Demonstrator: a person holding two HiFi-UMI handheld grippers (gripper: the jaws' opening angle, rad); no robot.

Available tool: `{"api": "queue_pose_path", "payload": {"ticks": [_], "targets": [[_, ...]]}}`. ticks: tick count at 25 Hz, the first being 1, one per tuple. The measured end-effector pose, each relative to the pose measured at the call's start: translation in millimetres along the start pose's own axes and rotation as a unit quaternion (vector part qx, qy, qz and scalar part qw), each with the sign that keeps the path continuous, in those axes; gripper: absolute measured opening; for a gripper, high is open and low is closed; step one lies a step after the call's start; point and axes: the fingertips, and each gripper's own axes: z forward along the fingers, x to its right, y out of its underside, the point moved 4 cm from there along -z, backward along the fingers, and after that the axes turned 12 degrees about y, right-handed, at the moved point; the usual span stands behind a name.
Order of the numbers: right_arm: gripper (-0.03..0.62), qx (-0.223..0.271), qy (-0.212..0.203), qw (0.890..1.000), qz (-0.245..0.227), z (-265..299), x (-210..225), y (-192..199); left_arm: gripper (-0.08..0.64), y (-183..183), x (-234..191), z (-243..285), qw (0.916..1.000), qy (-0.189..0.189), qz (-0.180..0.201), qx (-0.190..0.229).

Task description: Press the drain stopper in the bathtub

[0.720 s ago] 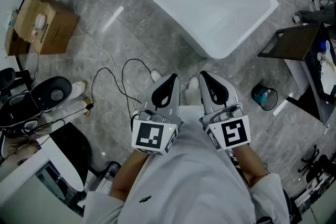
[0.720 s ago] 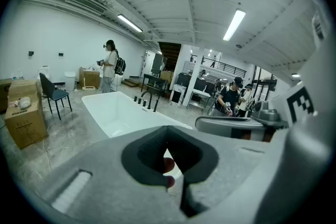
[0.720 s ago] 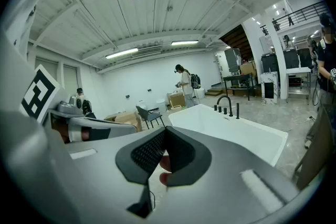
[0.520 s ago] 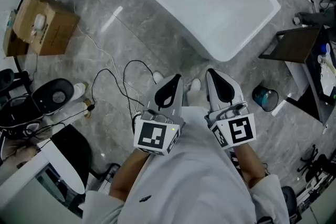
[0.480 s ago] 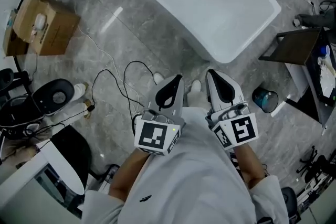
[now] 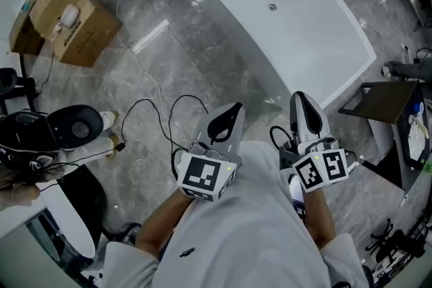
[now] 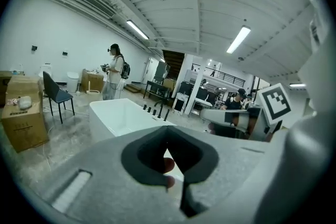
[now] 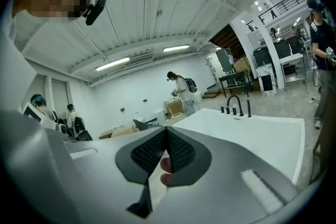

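Hovering with both jaw pairs closed, just short of the bathtub (image 6: 304,44).
Head view: left gripper (image 6: 233,108) over grey floor (image 6: 202,57), right gripper (image 6: 302,99) beside it at the tub's near end; drain stopper (image 6: 272,7) a small dot on the tub bottom, well apart from both. Left gripper view: jaw tips touching, nothing between, tub ahead. Right gripper view: tips likewise together and empty, tub and black faucet (image 8: 233,105) beyond.
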Motion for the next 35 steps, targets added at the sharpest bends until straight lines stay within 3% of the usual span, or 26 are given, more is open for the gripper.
{"api": "queue_pose_path", "payload": {"ticks": [8, 16, 23, 27, 30, 35], "targets": [[0.006, -0.036, 0.015, 0.999, -0.018, 54.8, -41.3, 12.4, 0.0, -14.5, -78.6, -24.2, 0.9992, -0.02, -0.032, 0.01], [0.006, -0.055, 0.016, 0.998, -0.036, 147.2, -9.1, -15.9, -0.002, -66.0, -134.8, 46.6, 0.9984, -0.043, -0.037, 0.006], [0.006, -0.086, 0.034, 0.994, -0.059, 309.5, 35.4, -31.5, 0.0, -109.1, -245.0, 168.6, 0.9968, -0.042, -0.054, -0.041], [0.006, -0.119, 0.042, 0.99, -0.062, 389.1, 82.8, -45.0, 0.0, -139.7, -280.3, 258.8, 0.9961, -0.023, -0.053, -0.066], [0.006, -0.132, 0.052, 0.988, -0.064, 446.3, 118.9, -46.0, 0.0, -156.3, -308.9, 322.9, 0.9971, -0.013, -0.046, -0.06], [0.006, -0.159, 0.059, 0.983, -0.064, 526.6, 175.0, -29.1, 0.0, -155.2, -347.7, 413.5, 0.9959, -0.003, -0.048, -0.076]]}}
